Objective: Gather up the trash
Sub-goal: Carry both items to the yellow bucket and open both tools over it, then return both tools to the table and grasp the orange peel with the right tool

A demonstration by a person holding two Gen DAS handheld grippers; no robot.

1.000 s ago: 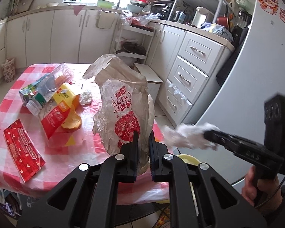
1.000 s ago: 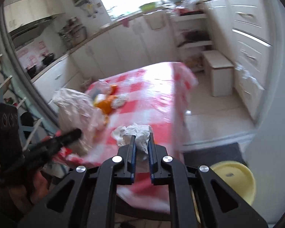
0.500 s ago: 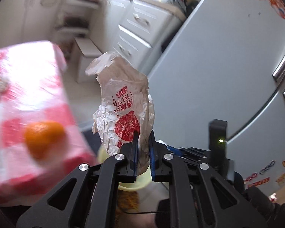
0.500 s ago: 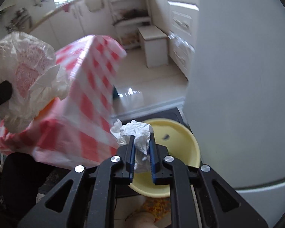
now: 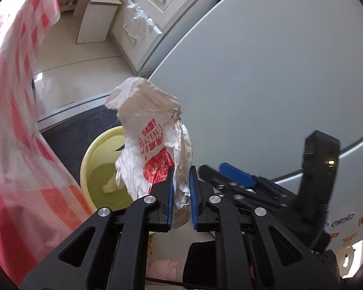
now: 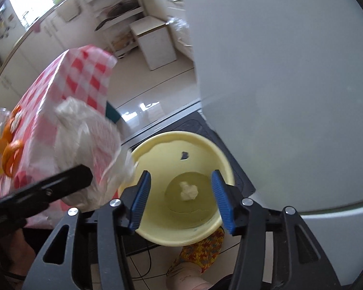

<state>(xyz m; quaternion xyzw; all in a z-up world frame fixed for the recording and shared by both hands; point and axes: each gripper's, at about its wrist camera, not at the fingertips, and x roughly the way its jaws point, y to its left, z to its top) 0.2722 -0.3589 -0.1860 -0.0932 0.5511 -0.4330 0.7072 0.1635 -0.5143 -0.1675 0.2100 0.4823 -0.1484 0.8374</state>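
My left gripper (image 5: 180,188) is shut on a crumpled white plastic bag with red print (image 5: 152,142) and holds it above the rim of a yellow bin (image 5: 89,154) on the floor. The bag also shows in the right wrist view (image 6: 89,149), left of the bin (image 6: 220,157). My right gripper (image 6: 181,200) is open and empty, right over the bin. A white tissue wad (image 6: 188,191) lies on the bin's bottom, and shows in the left wrist view (image 5: 110,184) too.
A table with a red-checked cloth (image 6: 67,84) stands left of the bin, with orange peel (image 6: 9,154) on it. A grey fridge door (image 6: 290,84) rises close on the right. A small white cabinet (image 6: 155,41) and drawers (image 5: 145,17) stand farther back.
My right gripper has opened and the tissue wad has dropped into the yellow bin. My left gripper has carried the bag off the table to just over the bin.
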